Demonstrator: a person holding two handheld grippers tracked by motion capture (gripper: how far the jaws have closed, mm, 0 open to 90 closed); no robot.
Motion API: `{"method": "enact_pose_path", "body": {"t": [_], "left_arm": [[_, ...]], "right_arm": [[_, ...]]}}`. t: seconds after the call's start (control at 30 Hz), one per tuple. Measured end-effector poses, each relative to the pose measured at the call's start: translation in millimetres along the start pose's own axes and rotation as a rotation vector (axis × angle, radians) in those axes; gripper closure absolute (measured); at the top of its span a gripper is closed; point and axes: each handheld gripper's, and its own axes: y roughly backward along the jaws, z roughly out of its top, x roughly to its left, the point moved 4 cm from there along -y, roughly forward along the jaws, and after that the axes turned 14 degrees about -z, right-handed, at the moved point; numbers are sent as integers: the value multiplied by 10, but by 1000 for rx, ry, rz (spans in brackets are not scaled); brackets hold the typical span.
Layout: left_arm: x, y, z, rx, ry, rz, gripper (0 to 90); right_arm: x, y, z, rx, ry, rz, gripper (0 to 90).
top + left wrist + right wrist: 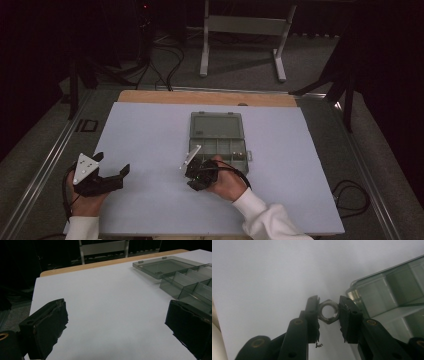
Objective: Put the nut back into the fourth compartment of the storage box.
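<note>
The right gripper (329,311) has its fingers clamped on a hex nut (328,311), its bore facing the camera; the left gripper (117,325) stands open.

A white mat (150,145) is lying on the table (210,97), whose bare far edge is showing beyond it. A compartment box (218,145) is sitting on the mat right of centre, its open lid (217,126) lying flat on the far side and its compartments (225,149) on the near side. The right gripper (196,167) is hovering at the box's near left corner, with a hex nut (328,311) sitting between its jaws, just left of the box wall (372,297). The left gripper (107,175) is resting near the mat's near left corner, well apart from the box, which is lying to its far right. Beyond the table, a metal stand (245,30) is standing on the floor, with cables (165,60) lying to its left.
</note>
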Motion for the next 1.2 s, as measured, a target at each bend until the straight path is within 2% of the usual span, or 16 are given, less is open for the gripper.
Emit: {"method": "enact_pose_path", "body": {"t": [0.6,1.2], "left_arm": [[1,-2,-1,1,0,-1,40],[3,3,1,-1,0,1,39]], "right_arm": [[-263,261,70,-21,-34,-41,703],[-524,411,85,-30,-79,-78,703]]}}
